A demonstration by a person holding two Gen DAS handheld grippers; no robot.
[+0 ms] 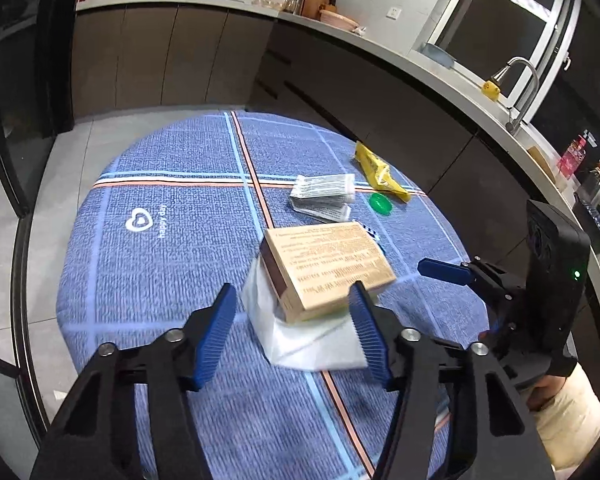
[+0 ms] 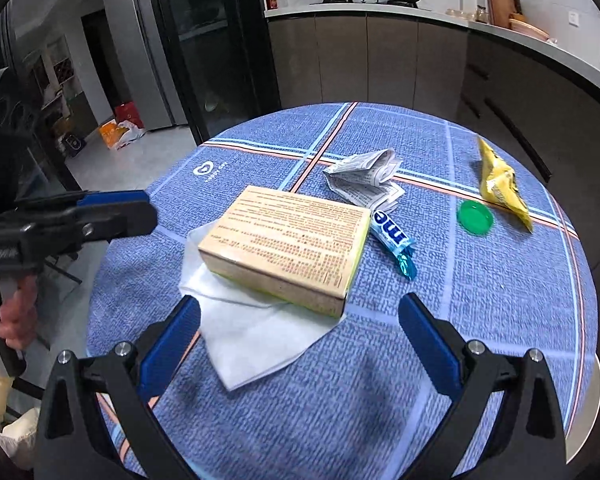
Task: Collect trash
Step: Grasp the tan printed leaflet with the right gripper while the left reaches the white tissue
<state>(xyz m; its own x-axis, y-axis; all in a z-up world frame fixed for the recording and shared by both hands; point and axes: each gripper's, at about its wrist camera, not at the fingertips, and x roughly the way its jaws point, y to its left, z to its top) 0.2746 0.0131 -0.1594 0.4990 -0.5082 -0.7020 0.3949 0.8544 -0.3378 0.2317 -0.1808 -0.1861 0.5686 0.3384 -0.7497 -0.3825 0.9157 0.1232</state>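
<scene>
Just beyond the spread left hand-held gripper (image 1: pixel 292 316) lies the box (image 1: pixel 327 268).

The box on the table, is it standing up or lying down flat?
Lying flat. The box rests on its wide side atop the white napkin, its printed face turned upward.

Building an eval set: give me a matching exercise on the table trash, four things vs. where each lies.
Things:
1. cardboard box
2. green lid
3. blue candy wrapper
4. folded leaflet

Places:
A. between the candy wrapper and the yellow packet
B. beyond the box, on the table's cross stripes
C. on top of the white napkin
D. right against the box's far right corner

Pairs: 1-C, 2-A, 3-D, 4-B
</scene>
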